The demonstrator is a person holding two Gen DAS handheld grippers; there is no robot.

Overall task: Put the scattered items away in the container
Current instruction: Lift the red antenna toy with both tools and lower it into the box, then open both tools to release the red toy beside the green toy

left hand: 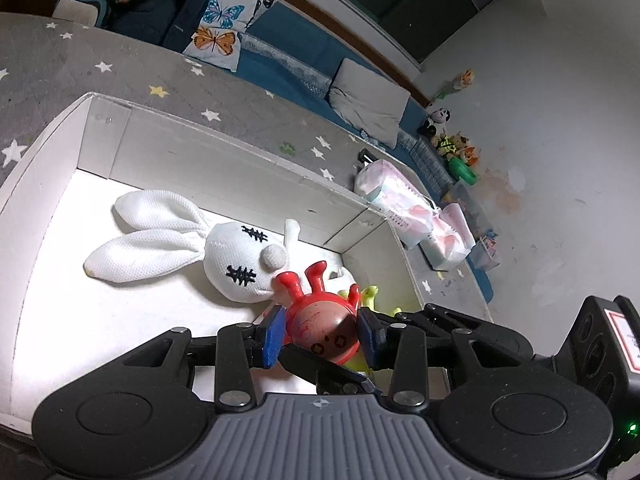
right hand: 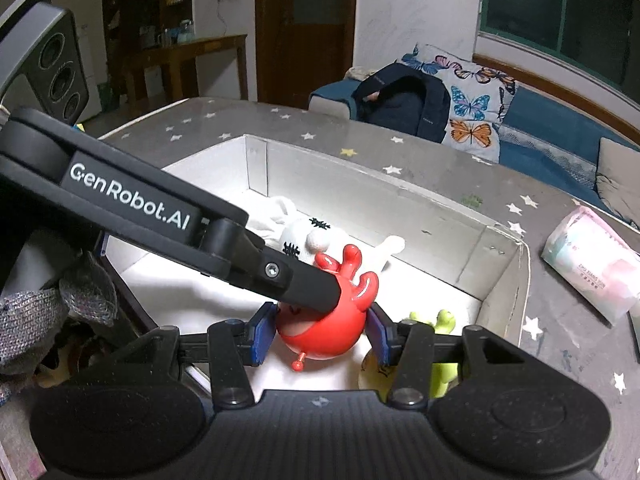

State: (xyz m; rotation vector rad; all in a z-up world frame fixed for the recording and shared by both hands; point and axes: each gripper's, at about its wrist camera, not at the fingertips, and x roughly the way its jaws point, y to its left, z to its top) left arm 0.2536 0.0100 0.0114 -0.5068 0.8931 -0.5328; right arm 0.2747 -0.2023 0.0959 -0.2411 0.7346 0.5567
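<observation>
My left hand-held gripper (left hand: 322, 334) and my right hand-held gripper (right hand: 320, 334) both tilt downward, blue pads pressed on opposite sides of one red toy (right hand: 324, 330). My left one's black arm crosses in front of my right one.

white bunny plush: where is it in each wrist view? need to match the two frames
Left wrist: white bunny plush left of centre, ears pointing left, in the white box.
Right wrist: bunny's face at centre, partly behind the other tool's black arm.
Shared landmark: red toy beside its head.
</observation>
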